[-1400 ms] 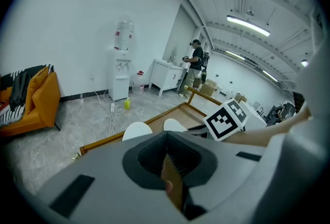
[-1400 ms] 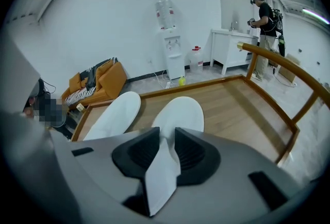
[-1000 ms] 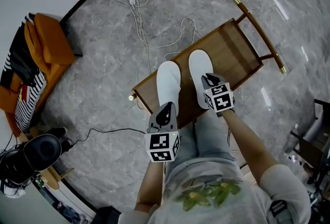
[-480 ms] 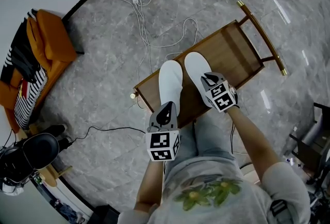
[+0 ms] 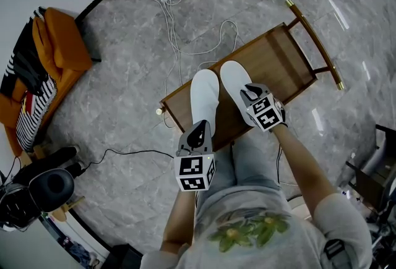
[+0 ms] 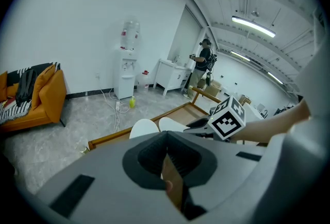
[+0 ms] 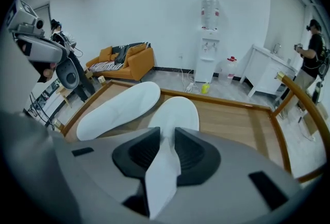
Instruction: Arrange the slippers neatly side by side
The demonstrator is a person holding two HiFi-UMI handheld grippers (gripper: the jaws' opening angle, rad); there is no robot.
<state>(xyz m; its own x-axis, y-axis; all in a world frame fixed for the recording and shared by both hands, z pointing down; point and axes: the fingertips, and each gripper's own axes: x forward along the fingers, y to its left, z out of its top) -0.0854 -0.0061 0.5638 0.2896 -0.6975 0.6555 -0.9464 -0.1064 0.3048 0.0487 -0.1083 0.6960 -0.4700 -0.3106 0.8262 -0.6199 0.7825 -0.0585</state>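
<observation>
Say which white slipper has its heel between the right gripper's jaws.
The right slipper, nearer the bench's railed end: its heel sits between the right gripper's jaws, which have just been opening.

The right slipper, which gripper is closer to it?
Right. The right gripper, fingers just opening, has the right slipper's heel between them; the left gripper sits by the other slipper's heel.

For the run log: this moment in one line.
right gripper: jaws just opening, right slipper between; left gripper: empty; left slipper: alongside on wooden table
</observation>
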